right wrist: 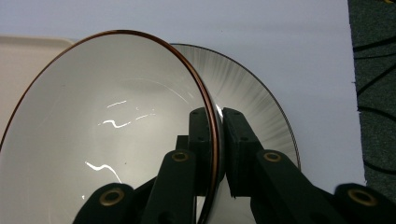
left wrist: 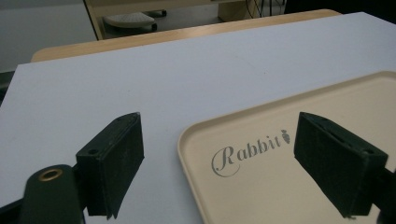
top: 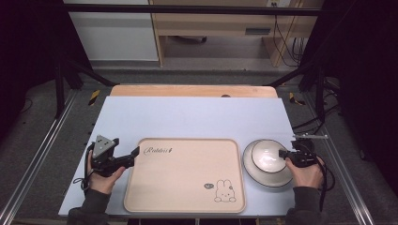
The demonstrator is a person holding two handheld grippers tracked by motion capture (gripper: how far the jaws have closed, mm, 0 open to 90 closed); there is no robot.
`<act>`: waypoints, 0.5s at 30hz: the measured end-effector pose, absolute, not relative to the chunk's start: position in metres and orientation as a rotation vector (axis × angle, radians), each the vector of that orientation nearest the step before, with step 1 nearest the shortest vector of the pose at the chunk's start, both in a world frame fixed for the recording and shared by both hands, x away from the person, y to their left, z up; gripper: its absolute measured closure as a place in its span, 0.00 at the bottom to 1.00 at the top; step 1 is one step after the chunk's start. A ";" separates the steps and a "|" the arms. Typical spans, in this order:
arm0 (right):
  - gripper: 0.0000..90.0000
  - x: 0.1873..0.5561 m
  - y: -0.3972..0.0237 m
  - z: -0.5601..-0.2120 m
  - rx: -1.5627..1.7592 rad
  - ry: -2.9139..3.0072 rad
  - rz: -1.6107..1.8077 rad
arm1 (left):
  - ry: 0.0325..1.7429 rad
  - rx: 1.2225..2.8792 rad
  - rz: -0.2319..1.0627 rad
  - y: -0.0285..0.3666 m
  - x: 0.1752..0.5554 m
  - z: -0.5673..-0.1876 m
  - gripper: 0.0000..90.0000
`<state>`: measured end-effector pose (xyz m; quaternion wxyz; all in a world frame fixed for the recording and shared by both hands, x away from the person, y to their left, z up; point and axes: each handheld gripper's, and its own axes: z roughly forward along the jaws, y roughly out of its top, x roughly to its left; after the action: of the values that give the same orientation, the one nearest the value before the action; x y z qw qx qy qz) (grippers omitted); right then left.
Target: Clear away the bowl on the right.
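Bowl [right wrist: 107,135] white, glossy, thin brown rim, pinched at rim between right gripper [right wrist: 215,140] jaws, one jaw inside, one outside. Plate [right wrist: 261,107] just beyond outer jaw, bare table [top: 197,117] past it. Left gripper [left wrist: 219,158] jaws wide apart, nothing held, straddling tray [left wrist: 261,186] corner; "Rabbit" lettering between them.

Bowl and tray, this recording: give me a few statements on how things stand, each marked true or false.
1. The right gripper is shut on the rim of the bowl. True.
2. The bowl sits on the tray. False: it is over a plate on the table, to the right of the tray.
3. The left gripper has its jaws open over the tray's corner, near the word Rabbit. True.
4. The tray carries a cup. False: it is bare apart from its printed rabbit and lettering.
5. The plate lies left of the tray. False: it lies to the right.
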<state>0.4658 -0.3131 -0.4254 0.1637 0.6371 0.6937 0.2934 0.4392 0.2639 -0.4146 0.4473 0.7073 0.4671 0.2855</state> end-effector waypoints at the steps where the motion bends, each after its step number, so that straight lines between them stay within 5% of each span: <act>1: 0.92 0.466 -0.313 -0.425 1.816 1.978 0.837 | 1.156 1.751 0.707 0.264 0.439 -0.415 0.17; 15: 0.92 0.461 -0.310 -0.413 1.786 1.979 0.914 | 1.152 1.757 0.703 0.263 0.440 -0.416 0.17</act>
<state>0.4607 -0.3105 -0.4134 0.1611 0.6255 0.6930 0.3202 0.4397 0.2633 -0.4160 0.4470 0.7095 0.4651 0.2838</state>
